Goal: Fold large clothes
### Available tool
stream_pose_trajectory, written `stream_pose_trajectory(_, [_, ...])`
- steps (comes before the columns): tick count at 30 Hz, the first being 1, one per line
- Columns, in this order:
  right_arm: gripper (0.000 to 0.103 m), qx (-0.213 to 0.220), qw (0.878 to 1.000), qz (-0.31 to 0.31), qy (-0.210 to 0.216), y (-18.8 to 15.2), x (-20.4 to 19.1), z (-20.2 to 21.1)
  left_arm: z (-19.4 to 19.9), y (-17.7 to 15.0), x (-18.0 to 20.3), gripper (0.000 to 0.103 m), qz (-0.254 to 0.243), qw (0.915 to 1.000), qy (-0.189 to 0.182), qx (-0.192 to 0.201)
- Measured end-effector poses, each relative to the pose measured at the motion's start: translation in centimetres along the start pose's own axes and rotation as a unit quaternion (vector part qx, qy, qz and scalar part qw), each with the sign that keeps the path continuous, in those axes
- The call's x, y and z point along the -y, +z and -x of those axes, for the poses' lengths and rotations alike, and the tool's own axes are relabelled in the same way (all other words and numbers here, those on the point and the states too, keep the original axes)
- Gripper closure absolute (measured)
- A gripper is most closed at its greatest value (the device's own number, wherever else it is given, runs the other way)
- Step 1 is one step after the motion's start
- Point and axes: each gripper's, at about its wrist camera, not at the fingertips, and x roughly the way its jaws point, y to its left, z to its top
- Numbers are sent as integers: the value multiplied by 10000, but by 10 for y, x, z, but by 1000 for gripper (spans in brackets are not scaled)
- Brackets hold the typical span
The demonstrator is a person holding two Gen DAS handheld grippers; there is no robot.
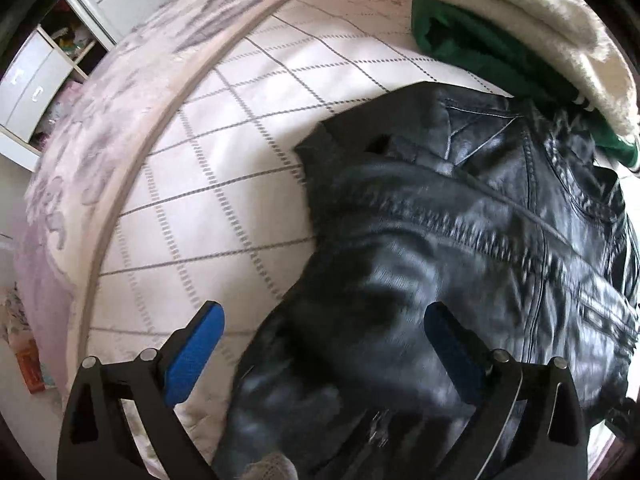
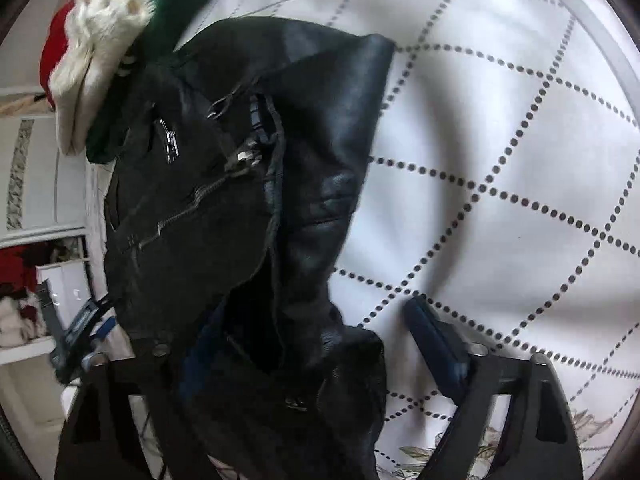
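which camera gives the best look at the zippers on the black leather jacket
The right wrist view: the black leather jacket lies front-up, its zippers sharp. The left wrist view shows mostly blurred leather panels and seams.

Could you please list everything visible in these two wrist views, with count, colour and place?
black leather jacket: one, black, lying on the bed, zips showing
white quilted bedspread with dotted grid: one, white and grey, under the jacket
green knit garment with white-striped cuff: one, green, beyond the jacket
cream fluffy garment: one, cream, on top of the green one
red garment: one, red, behind the cream one
white cabinet: one, white, beside the bed
left gripper: jaws wide open above the jacket
right gripper: jaws apart, jacket fabric between them
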Motion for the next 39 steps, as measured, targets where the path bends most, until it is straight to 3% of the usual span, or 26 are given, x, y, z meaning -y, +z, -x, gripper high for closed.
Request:
stream_pose_trajectory(4, [70,192,9962,-810,264,-21,2,-8,25,-24,-22,0,-2,9999,115,14])
stream_pose_trajectory(7, [71,204,9860,-1544,592,-47,5,-12,45,-42,-43,0,-30,9996,274,22])
stream_pose_trajectory(10, [71,-44,9744,-2101,802,-82,3,-23,62,-55,-50,0,-233,9986,469,89])
stream_pose_trajectory(11, [71,-301,9733,-2126,814,-98,-2,-32,65,-57,-50,0,-342,9979,534,98])
stream_pose_trajectory(13, [69,-853,9764,-1829,767,-118,-12,-49,72,-65,-48,0,-645,9953,701,144])
stream_pose_trajectory(15, [58,-1437,9816,-1148,508,-131,-29,-62,81,-75,-42,0,-1100,9897,900,187])
stream_pose_trajectory(18, [52,-1728,9825,-616,324,-139,-39,-53,99,-106,-25,0,-1639,9816,939,285])
stream_pose_trajectory(20, [40,-1752,9839,-352,56,-139,-40,-38,107,-125,-12,0,-1917,9775,832,281])
stream_pose_trajectory(25, [31,-1735,9831,-96,-582,-146,-30,1,123,-205,24,0,-2867,9531,941,236])
stream_pose_trajectory(29, [31,-1630,9830,-215,-821,-167,-6,28,124,-282,56,0,-3716,9217,1106,129])
stream_pose_trajectory(30, [31,-1569,9833,-214,-901,-171,0,35,121,-302,67,0,-4027,9074,1196,132])
stream_pose_trajectory(31, [31,-1516,9835,-188,-971,-172,11,41,118,-314,73,0,-4195,8988,1262,190])
stream_pose_trajectory(33, [31,-1381,9846,-124,-1068,-176,25,50,105,-348,90,0,-4698,8707,1430,275])
stream_pose_trajectory(35, [31,-1312,9844,-139,-1164,-172,32,51,91,-365,97,0,-4940,8536,1611,358])
stream_pose_trajectory(36, [31,-1273,9847,-153,-1177,-170,39,54,81,-372,99,0,-5039,8470,1658,327])
stream_pose_trajectory(39, [31,-1221,9851,-37,-1211,-164,47,56,58,-372,96,0,-5045,8439,1814,226])
